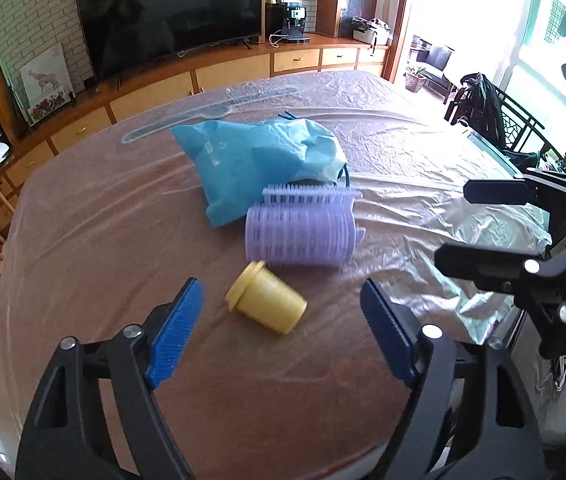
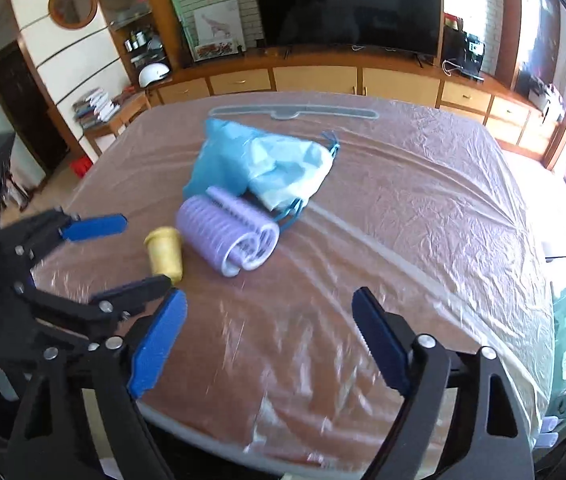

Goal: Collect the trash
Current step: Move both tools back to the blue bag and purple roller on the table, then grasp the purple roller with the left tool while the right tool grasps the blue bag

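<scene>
A light blue plastic bag [image 1: 251,160] [image 2: 259,160] lies crumpled mid-table. Against its near side rest purple ribbed hair rollers [image 1: 299,232] [image 2: 227,236], lying on their sides. Nearer still, a small yellow cup [image 1: 267,304] [image 2: 165,250] lies on its side. My left gripper [image 1: 281,282] hovers open above the cup, nothing between its blue pads. My right gripper [image 2: 269,293] is open and empty over bare table, right of the rollers. In the right wrist view, the left gripper's fingers [image 2: 95,226] sit on either side of the cup.
The table [image 1: 103,248] has a brown cloth under a wrinkled clear plastic sheet. A clear flat plastic strip [image 2: 291,112] lies at its far end. Loose plastic film [image 1: 491,224] bunches at the right edge. A chair with dark clothes [image 1: 483,108] stands beyond; a TV and cabinets line the wall.
</scene>
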Available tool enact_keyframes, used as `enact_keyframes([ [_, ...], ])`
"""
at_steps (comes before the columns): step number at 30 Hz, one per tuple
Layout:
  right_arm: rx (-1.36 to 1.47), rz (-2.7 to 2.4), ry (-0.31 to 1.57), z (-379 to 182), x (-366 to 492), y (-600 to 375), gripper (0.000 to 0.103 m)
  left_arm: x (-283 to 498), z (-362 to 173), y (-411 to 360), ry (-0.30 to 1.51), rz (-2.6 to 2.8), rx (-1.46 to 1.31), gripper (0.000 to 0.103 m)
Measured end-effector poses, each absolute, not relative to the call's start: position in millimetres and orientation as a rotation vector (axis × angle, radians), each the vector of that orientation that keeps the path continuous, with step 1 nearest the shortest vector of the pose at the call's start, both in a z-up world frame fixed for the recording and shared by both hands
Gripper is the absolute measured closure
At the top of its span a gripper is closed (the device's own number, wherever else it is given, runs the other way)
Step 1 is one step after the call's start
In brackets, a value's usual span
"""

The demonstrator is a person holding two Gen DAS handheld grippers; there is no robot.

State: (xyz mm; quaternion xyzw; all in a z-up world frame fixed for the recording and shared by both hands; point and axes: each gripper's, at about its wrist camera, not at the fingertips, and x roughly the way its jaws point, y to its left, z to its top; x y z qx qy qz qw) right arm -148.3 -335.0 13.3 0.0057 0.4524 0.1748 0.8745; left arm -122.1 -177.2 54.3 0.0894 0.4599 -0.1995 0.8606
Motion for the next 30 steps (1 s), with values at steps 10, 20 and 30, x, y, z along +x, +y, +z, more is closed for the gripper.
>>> enact_keyframes([
  [10,0.021,0.369,0.961,3.5,-107.2,-344.4,0.02,-92.3,45.7,-190.8,1.009,-0.479,0.137,0.031],
  [20,0.168,0.422,0.998,4.8,-57.4,-346.9,0.015,-81.4,47.6,-197.6,1.018,-0.502,0.154,0.031],
  [30,0.29,0.413,1.141,-12.6,1.3,-325.8,0.012,-76.9,43.9,-204.4,1.022,-0.545,0.248,0.029],
])
